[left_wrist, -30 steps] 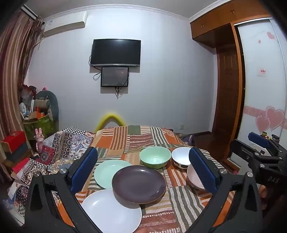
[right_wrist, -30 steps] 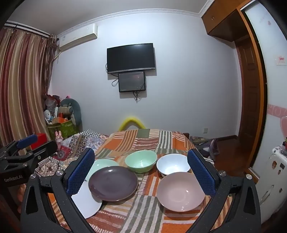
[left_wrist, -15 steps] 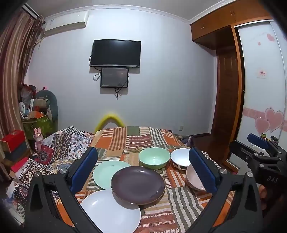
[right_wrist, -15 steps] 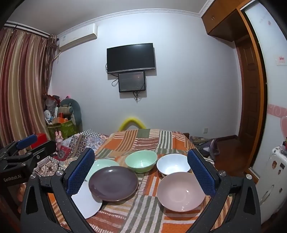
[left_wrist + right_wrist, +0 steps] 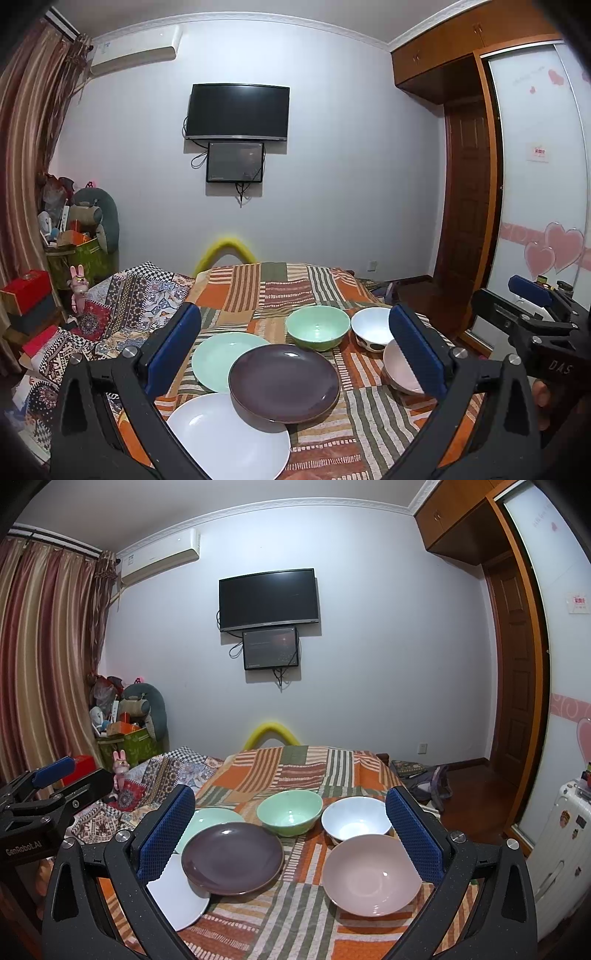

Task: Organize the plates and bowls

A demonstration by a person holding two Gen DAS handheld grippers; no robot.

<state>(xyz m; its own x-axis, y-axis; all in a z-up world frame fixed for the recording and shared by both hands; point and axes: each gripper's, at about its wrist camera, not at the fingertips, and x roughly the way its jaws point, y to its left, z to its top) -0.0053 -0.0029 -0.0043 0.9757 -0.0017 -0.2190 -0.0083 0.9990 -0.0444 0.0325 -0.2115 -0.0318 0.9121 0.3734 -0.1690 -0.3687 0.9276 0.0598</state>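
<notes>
Blue ribbed pads on your left gripper (image 5: 295, 350) stand wide apart with nothing between them, and your right gripper (image 5: 291, 830) is spread just as wide and just as empty. Both hang above the near edge of the patchwork cloth (image 5: 295, 768), clear of the crockery.

As far as I can judge, you have sorted nothing yet. The dark purple plate (image 5: 283, 383) lies across the rims of the mint green plate (image 5: 221, 360) and the white plate (image 5: 229, 443), a loose overlap and no proper stack. The three bowls sit apart from the plates on your right: the mint green bowl (image 5: 289, 811) farthest back, the white bowl (image 5: 355, 819) beside it, and the pink bowl (image 5: 371, 873) nearest, its rim touching or just short of the white one. All six pieces are left to gather, plates with plates and bowls nested.

Nothing stands between your fingers and the dishes. The purple plate has to come off before you can reach the two under it. To the left, a second patterned quilt (image 5: 129, 295) and a small pink rabbit toy (image 5: 78, 286) lie off the working area.
</notes>
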